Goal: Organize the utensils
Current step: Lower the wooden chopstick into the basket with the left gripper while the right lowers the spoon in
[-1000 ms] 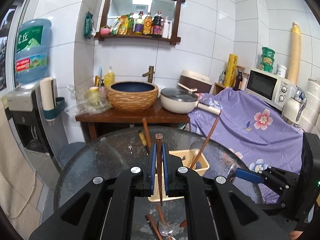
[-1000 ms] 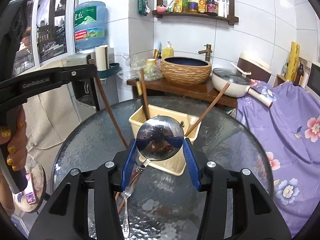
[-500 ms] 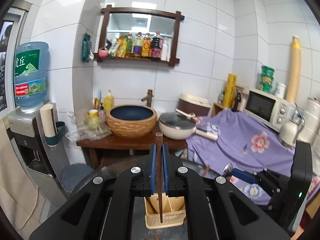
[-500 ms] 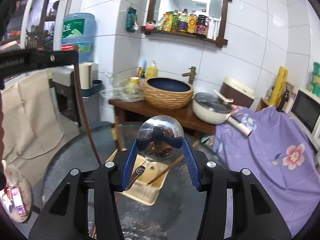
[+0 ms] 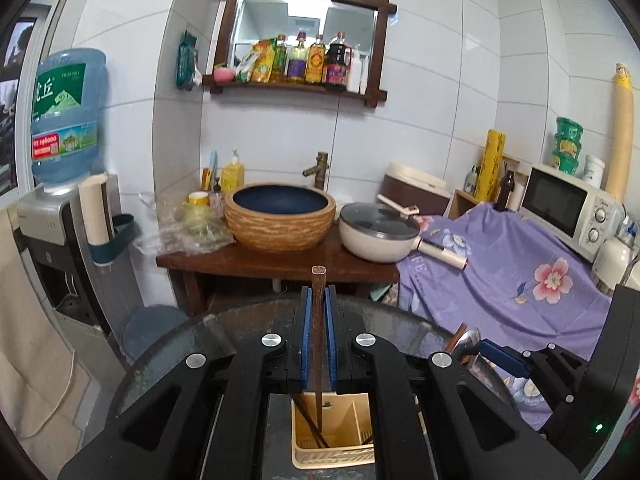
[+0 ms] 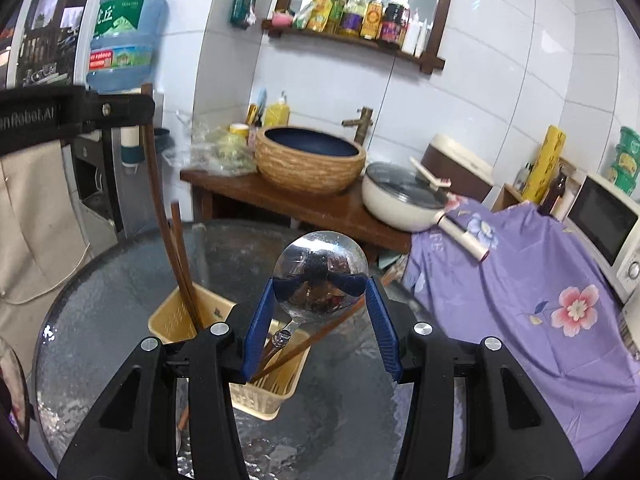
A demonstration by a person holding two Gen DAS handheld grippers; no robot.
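My left gripper (image 5: 316, 304) is shut on a brown chopstick (image 5: 318, 344) held upright, its lower end inside the left compartment of the yellow utensil basket (image 5: 334, 454) below. My right gripper (image 6: 320, 304) is shut on a steel spoon (image 6: 320, 276), bowl up, handle pointing down toward the basket (image 6: 168, 316). In the right wrist view the left gripper (image 6: 120, 110) holds the chopstick (image 6: 158, 192) beside another chopstick (image 6: 182, 256) standing in the basket. A third chopstick (image 6: 320, 334) leans out of the right compartment. The right gripper (image 5: 480, 344) and its spoon show at right in the left wrist view.
The basket stands on a round glass table (image 6: 100, 280). Behind it a wooden stand (image 5: 280, 260) carries a woven basin (image 5: 280, 216) and a lidded pan (image 5: 380, 232). A purple flowered cloth (image 5: 520, 272) covers a counter with a microwave (image 5: 568, 204). A water dispenser (image 5: 64, 120) is at left.
Both grippers have risen and tilted over the basket. The left chopstick's tip has come down into the basket's left compartment; the spoon has moved over the basket's right side.
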